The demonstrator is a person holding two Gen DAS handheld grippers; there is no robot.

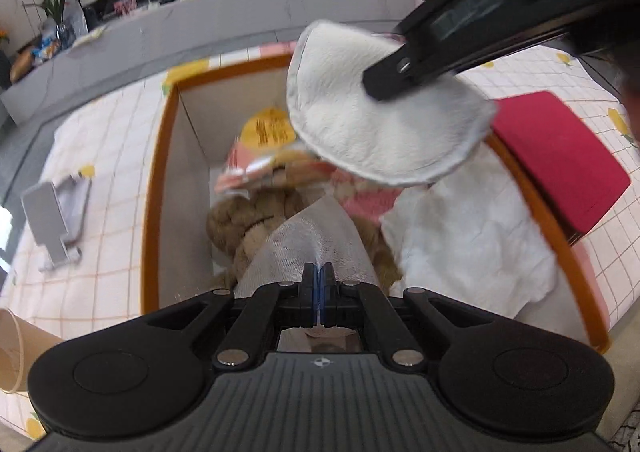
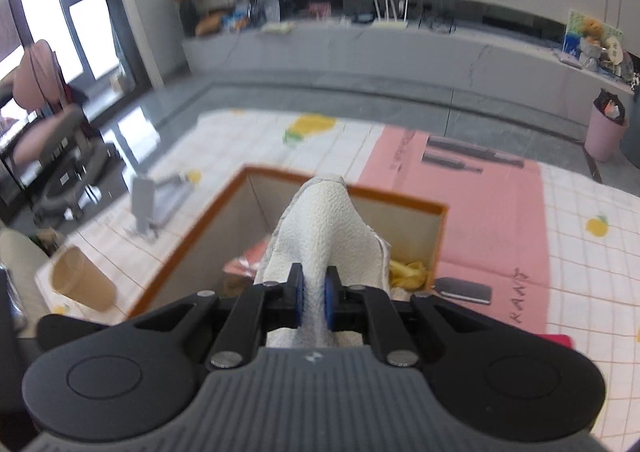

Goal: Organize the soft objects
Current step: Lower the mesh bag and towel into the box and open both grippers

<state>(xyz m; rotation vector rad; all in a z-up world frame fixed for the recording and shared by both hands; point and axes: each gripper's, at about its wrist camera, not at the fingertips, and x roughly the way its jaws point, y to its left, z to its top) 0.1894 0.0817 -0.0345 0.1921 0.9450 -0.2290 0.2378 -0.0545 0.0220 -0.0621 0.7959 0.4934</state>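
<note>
An orange-rimmed storage box (image 1: pixel 154 188) stands on the checked tablecloth and holds a brown plush toy (image 1: pixel 248 220), pink packets and a white cloth (image 1: pixel 460 244). My left gripper (image 1: pixel 319 272) is shut on a thin white gauze cloth (image 1: pixel 312 240) that hangs over the box. My right gripper (image 2: pixel 314 284) is shut on a white quilted round pad (image 2: pixel 320 220), held above the box (image 2: pixel 188 240). In the left wrist view the same pad (image 1: pixel 360 124) hovers over the box's far side, pinched by the right gripper (image 1: pixel 384 82).
A red flat item (image 1: pixel 560 156) lies right of the box. A grey phone stand (image 1: pixel 52 220) and a paper cup (image 2: pixel 80 280) sit to its left. A pink mat (image 2: pixel 480 204) and a dark flat object (image 2: pixel 464 290) lie beyond the box.
</note>
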